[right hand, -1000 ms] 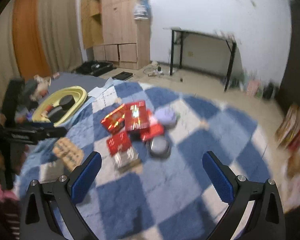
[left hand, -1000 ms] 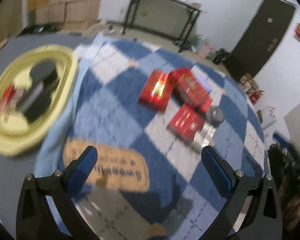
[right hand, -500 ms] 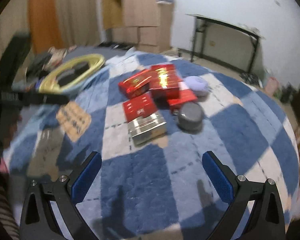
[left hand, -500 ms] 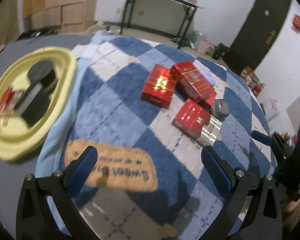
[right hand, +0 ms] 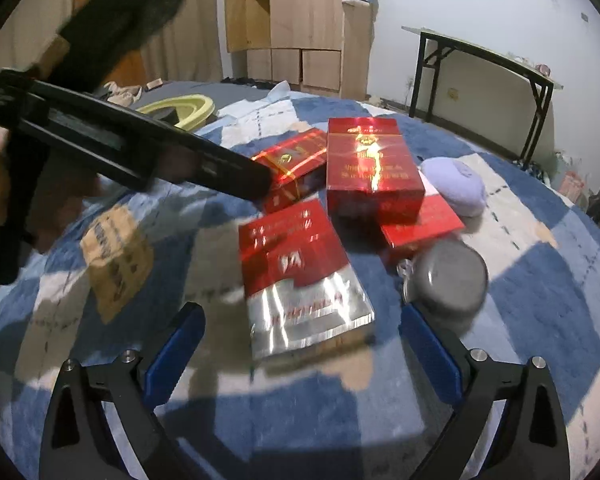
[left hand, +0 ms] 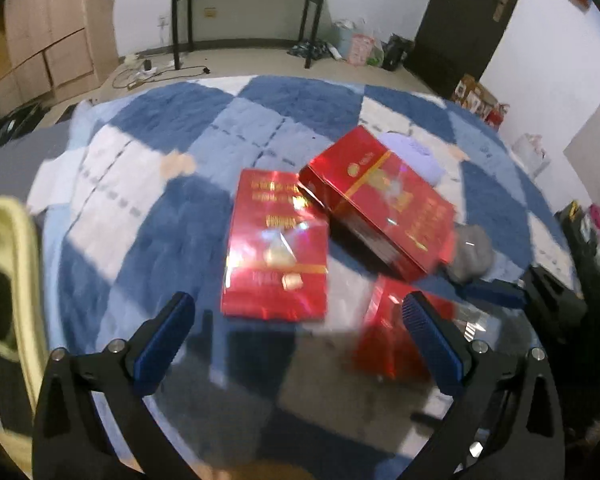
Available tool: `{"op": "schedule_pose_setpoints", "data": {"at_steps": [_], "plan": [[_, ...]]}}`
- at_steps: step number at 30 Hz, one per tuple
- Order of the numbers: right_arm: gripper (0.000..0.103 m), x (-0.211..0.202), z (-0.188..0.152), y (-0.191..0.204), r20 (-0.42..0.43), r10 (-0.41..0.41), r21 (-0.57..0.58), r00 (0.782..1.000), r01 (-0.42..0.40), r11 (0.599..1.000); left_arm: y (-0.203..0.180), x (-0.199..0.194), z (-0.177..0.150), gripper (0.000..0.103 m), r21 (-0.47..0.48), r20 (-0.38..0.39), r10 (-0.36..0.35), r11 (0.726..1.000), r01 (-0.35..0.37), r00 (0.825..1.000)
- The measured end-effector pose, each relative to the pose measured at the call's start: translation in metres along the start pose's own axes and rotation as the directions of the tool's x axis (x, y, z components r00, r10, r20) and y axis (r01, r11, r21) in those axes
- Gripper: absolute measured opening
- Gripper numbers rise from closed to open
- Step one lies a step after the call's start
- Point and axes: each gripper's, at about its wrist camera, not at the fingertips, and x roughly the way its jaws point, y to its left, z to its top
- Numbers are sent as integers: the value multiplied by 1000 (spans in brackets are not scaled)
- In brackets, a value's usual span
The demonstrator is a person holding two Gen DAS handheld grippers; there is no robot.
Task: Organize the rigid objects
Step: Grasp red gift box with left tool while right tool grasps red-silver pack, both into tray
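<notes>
Several red boxes lie in a cluster on the blue-and-white checked blanket (left hand: 148, 208). In the left wrist view a flat red box (left hand: 276, 248) lies just ahead of my open, empty left gripper (left hand: 300, 336), with a thicker red box (left hand: 384, 204) leaning behind it and a third (left hand: 392, 340) by the right finger. In the right wrist view my open, empty right gripper (right hand: 300, 352) hovers just short of a red-and-silver box (right hand: 300, 280). A grey round tin (right hand: 448, 276) sits at its right. The left gripper's arm (right hand: 140, 148) crosses the upper left.
A yellow tray (left hand: 16, 264) holding dark objects lies at the left, also seen far back in the right wrist view (right hand: 184, 108). A lavender pouch (right hand: 456, 188) sits behind the boxes. A tan label (right hand: 116, 256) is on the blanket. A black folding table (left hand: 244, 4) stands behind.
Both grippers have moved in close to the box cluster, which now fills the views. The tray has slid to the left edge of the left wrist view. Both stay open.
</notes>
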Motion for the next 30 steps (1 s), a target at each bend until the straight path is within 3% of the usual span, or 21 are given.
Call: {"op": "schedule_pose_setpoints", "data": {"at_steps": [4, 8, 9, 12, 14, 15, 17, 26, 27, 30], "plan": [[81, 16, 4, 2, -35, -9, -17, 999, 8, 1000, 10, 20, 12, 102, -15, -7, -39, 999, 38, 999], [70, 21, 8, 0, -27, -4, -6, 1000, 3, 1000, 14, 31, 15, 99, -46, -13, -29, 999, 28, 999], [68, 22, 8, -1, -25, 2, -3, 1000, -2, 1000, 13, 30, 14, 95, -43, -2, -22, 999, 22, 1000], [65, 20, 8, -2, -20, 4, 1, 1000, -4, 1000, 10, 26, 9, 72, -26, 11, 53, 998, -53, 999], [64, 17, 7, -4, -10, 9, 3, 1000, -9, 1000, 13, 17, 4, 59, -49, 18, 54, 997, -53, 998], [64, 14, 7, -4, 0, 14, 5, 1000, -14, 1000, 16, 13, 2, 59, -66, 17, 46, 997, -45, 999], [63, 8, 7, -4, 16, 16, 6, 1000, -16, 1000, 24, 1, -5, 59, -103, 13, 32, 994, -30, 999], [63, -35, 2, 2, 49, 7, 32, 999, -9, 999, 42, -107, -29, 59, -149, 102, 121, 983, -106, 987], [63, -41, 3, 3, 55, 10, 40, 998, -12, 999, 47, -123, -32, 59, -164, 105, 151, 978, -132, 983], [63, -57, 7, 8, 80, 38, 59, 996, -43, 997, 65, -163, -38, 59, -250, 156, 154, 962, -112, 976]]}}
